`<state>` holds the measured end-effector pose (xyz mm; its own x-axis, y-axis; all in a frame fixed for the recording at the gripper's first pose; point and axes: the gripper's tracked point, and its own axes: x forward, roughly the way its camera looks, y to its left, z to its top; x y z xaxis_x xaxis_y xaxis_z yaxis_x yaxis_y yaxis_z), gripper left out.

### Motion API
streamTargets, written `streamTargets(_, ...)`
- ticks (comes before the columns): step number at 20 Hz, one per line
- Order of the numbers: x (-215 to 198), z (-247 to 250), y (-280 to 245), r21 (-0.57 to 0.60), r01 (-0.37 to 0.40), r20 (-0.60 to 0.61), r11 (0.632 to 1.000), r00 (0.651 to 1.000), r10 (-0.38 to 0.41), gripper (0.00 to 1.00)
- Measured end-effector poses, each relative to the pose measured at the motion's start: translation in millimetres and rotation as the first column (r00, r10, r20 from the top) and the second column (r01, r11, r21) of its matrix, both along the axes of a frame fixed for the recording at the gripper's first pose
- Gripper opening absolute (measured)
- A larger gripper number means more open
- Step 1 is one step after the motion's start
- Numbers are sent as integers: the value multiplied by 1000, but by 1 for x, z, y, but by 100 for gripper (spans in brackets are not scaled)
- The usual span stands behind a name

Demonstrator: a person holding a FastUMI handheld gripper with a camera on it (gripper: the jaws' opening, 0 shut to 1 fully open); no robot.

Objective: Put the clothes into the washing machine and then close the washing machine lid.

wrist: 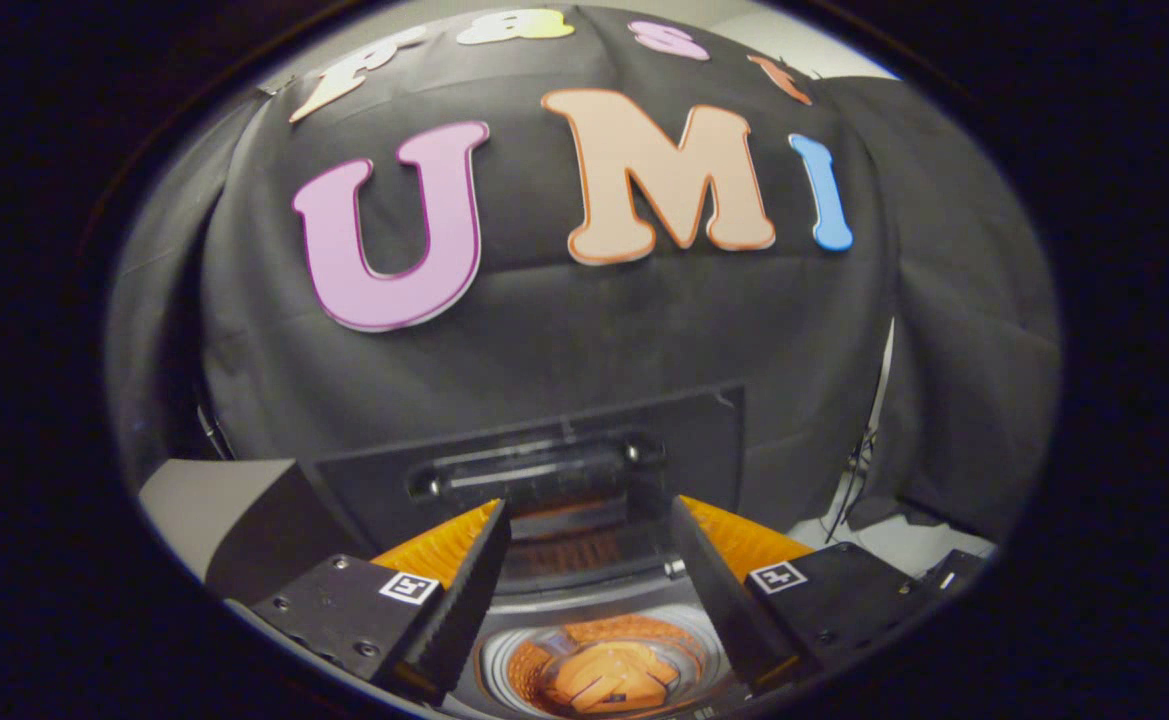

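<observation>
In the drum, orange clothes, gripper spread open, lid seemingly raised

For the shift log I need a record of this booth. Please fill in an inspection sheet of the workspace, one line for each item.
Surface: pale floor beside the machine, partly under black cloth.
Job's things: dark top-loading washing machine, its dark lid with a bar handle raised upright; orange clothes lie in the round drum below.
Clutter: nothing seen.
Grippers: hand-held gripper open, fingers spread above the drum, holding nothing, just short of the lid.
Cables: dark cables hang at the cloth's edge, on the right beyond the machine.
Surroundings: black cloth booth wall behind the machine.
</observation>
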<state>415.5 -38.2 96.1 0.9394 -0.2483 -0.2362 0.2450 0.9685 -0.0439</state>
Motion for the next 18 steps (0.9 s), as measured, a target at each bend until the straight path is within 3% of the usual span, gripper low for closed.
streamTargets(6,54,54,16,-88,-33,115,996,992,43,97)
streamTargets(11,97,28,32,-5,-88,111,996,990,88,97)
streamTargets(16,121,-11,25,-82,-35,49,996,998,39,97)
streamTargets(18,126,-4,24,-177,-34,87,984,995,50,97)
